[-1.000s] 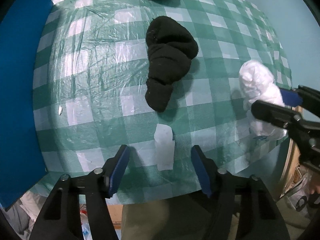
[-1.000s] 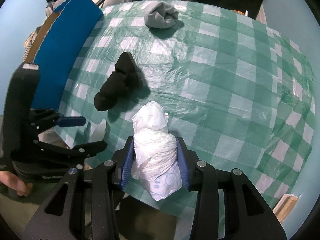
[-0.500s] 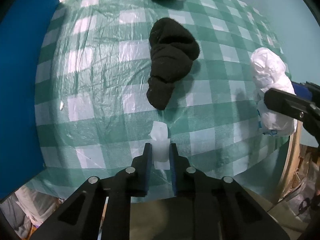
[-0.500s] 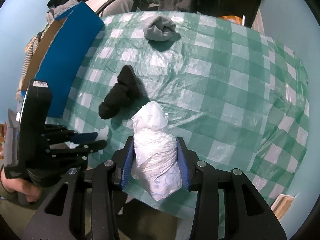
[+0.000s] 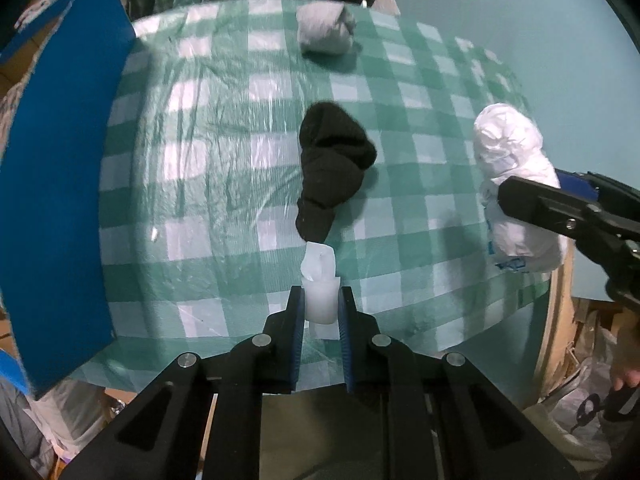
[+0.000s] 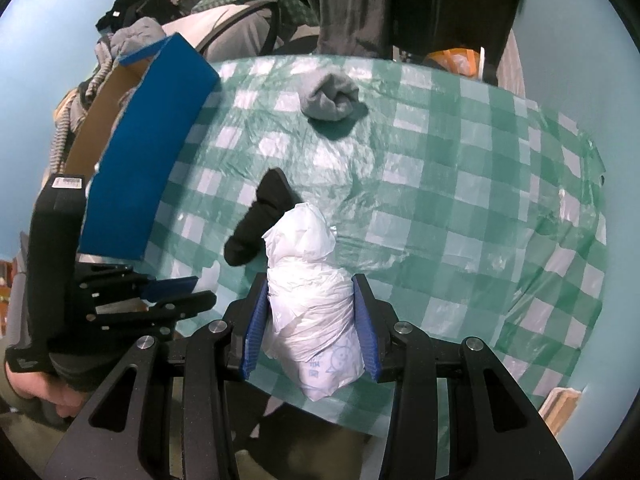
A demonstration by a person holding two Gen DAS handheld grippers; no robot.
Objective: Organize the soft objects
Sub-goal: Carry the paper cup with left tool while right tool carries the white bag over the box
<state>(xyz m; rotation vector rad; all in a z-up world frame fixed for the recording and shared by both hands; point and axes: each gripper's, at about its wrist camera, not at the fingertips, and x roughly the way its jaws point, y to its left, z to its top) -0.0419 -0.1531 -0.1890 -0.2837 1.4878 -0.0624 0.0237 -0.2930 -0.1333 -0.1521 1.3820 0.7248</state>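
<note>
My left gripper (image 5: 319,308) is shut on a small white folded tissue (image 5: 319,280), held above the near edge of the green checked table (image 5: 208,168). My right gripper (image 6: 310,320) is shut on a white crumpled plastic bag bundle (image 6: 314,300), also lifted off the cloth; the same bundle (image 5: 516,184) shows at the right of the left wrist view. A black rolled sock (image 5: 330,168) lies mid-table, just beyond the tissue. A grey rolled sock (image 5: 326,32) lies at the far edge. The left gripper (image 6: 176,294) shows at the lower left of the right wrist view.
A blue-sided cardboard box (image 6: 140,152) stands along the table's left edge. A person in dark clothes (image 6: 400,0) stands behind the far edge. Clothes are piled beyond the box at the far left (image 6: 136,20). Bags and clutter lie on the floor at lower right (image 5: 580,400).
My left gripper shut on the white tissue and lifted it off the table. My right gripper rose with the white bag bundle still held.
</note>
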